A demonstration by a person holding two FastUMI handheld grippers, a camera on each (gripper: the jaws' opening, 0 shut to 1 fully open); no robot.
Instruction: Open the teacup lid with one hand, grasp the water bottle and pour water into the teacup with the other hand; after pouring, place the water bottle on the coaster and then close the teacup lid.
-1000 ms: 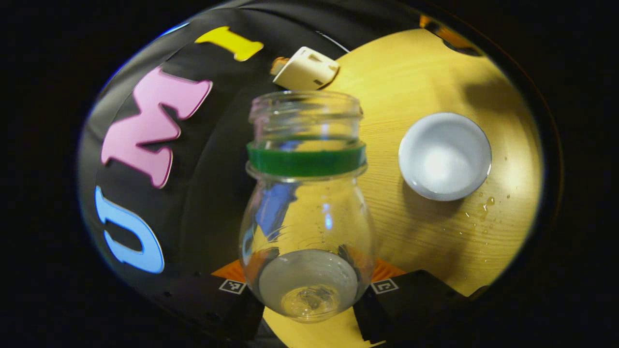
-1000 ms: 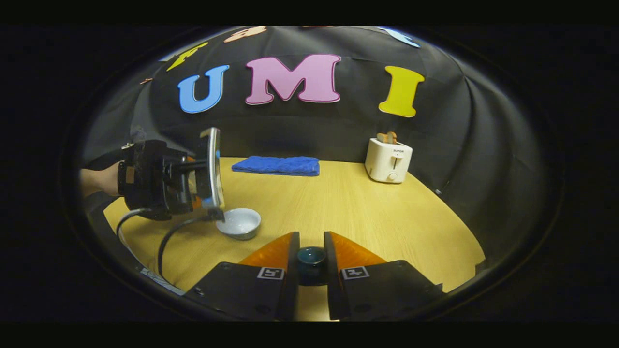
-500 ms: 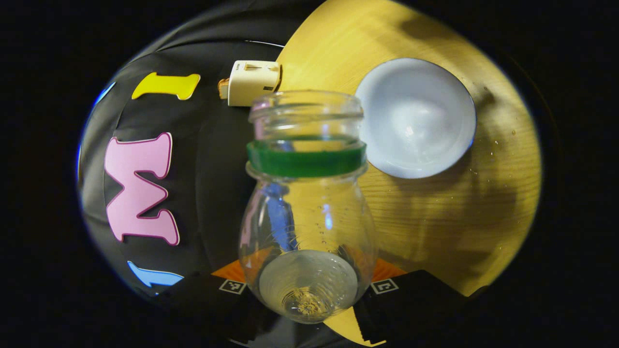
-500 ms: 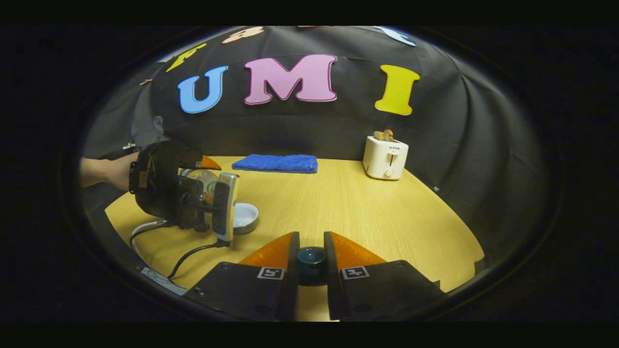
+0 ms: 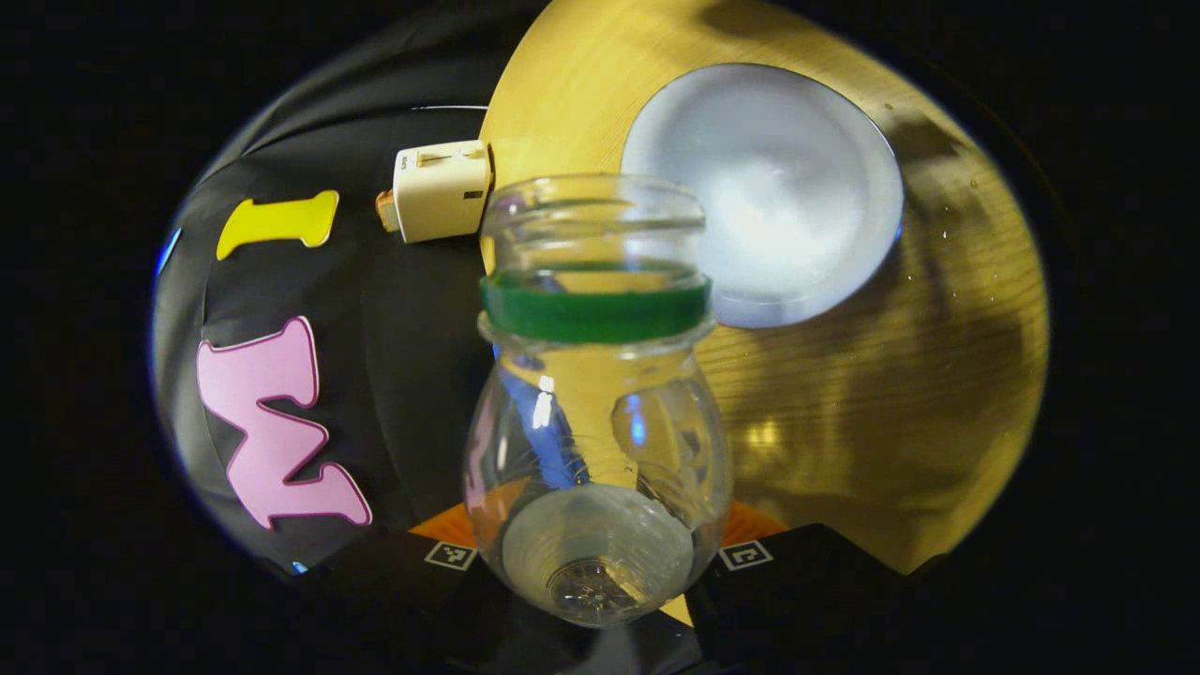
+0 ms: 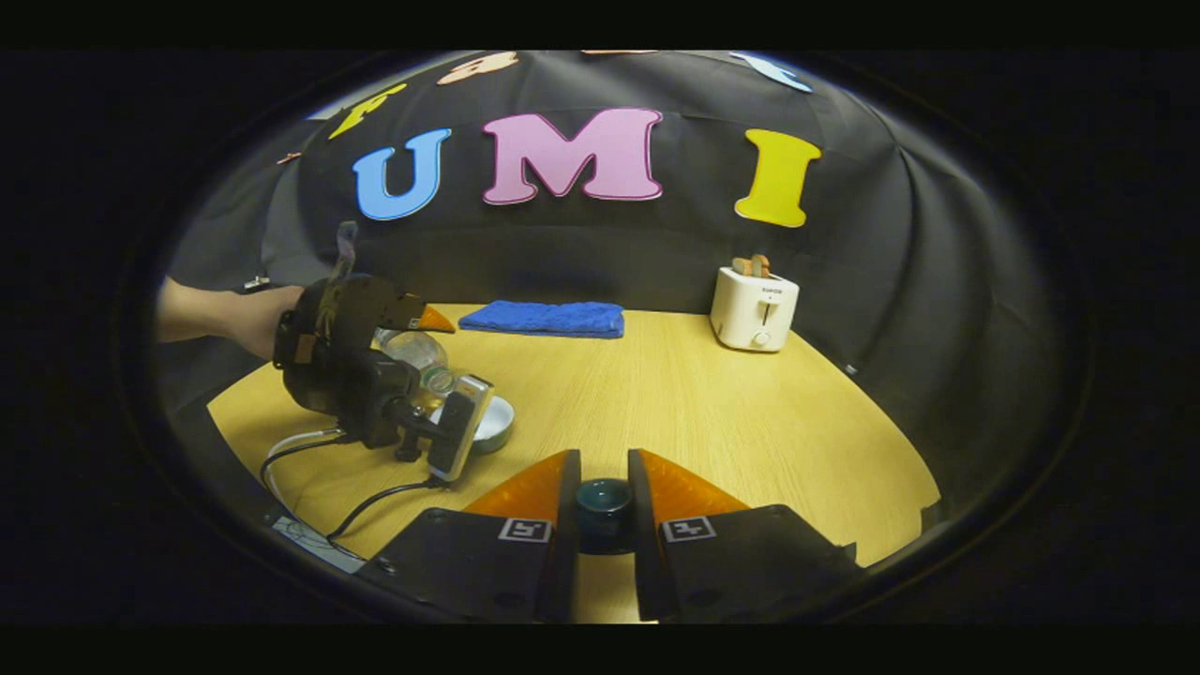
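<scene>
**Bottle tipped toward the cup, lid held clear**

Left gripper (image 5: 595,562): in the left gripper view its fingers were clamped on the base of the clear bottle (image 5: 597,412), one on each side, at the bottom centre of the frame. The bottle's open mouth and green neck ring pointed up the frame. A little water and a bubble showed inside the bulb. The white cup (image 5: 761,192) lay at upper right, just past the mouth, its bowl open toward the camera. Droplets dotted the table (image 5: 891,394) right of the cup. A white toaster (image 5: 441,190) sat at upper left of the bottle's mouth, against the black wall.

Right gripper (image 6: 603,511): in the right gripper view its fingers were closed on a small dark knob, the lid (image 6: 603,497), at bottom centre; only the knob showed between them. Whether both fingers pressed it firmly I couldn't quite tell, but they sat tight to either side.

Farther out in that view, at middle left, a hand (image 6: 253,319) held the left gripper (image 6: 427,323) with the bottle (image 6: 417,356) tilted down toward the cup (image 6: 497,427). Cables trailed over the table (image 6: 703,412) below it. A blue cloth (image 6: 544,319) lay at the far edge, centre; the toaster (image 6: 755,307) stood to the right.
</scene>
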